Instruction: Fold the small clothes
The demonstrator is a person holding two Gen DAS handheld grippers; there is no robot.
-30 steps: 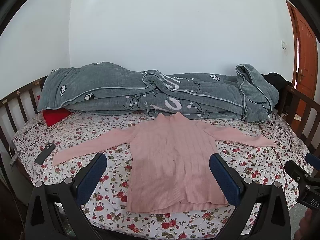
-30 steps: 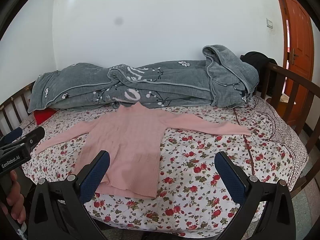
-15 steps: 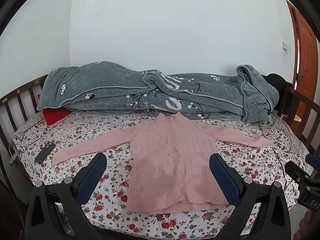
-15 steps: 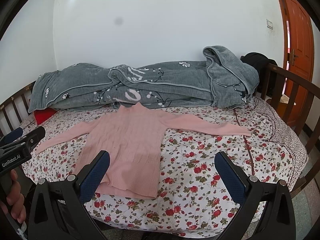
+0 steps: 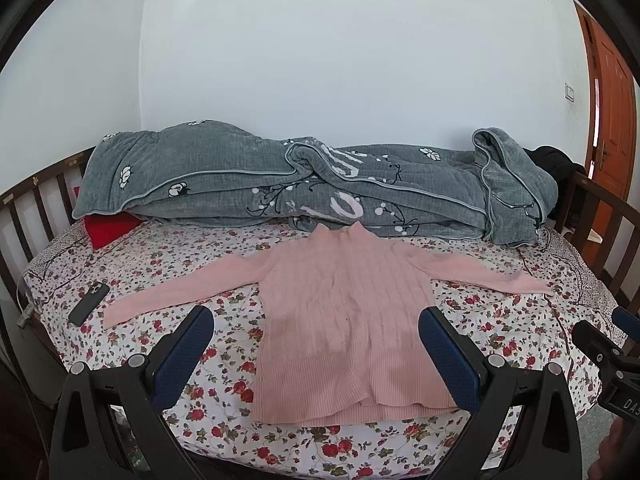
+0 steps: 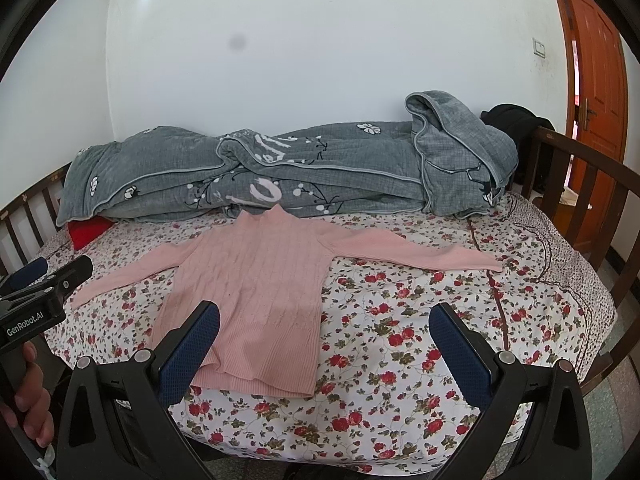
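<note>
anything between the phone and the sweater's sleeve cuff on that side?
Nothing but bare floral bedsheet between the phone and the near cuff of the pink sweater. Left wrist view shows it; the phone is out of the right wrist view.

Both fisheye views are bright and sharp under soft, even daylight, with a glare patch on the white wall [image 5: 320,60], faint shadows, and dark, curved corners.

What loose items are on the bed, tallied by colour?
Pink: 1, the sweater
Grey: 1, the quilt
Red: 1, the cushion
Black: 2, the phone and a bundle of dark cloth
Total: 5
</note>
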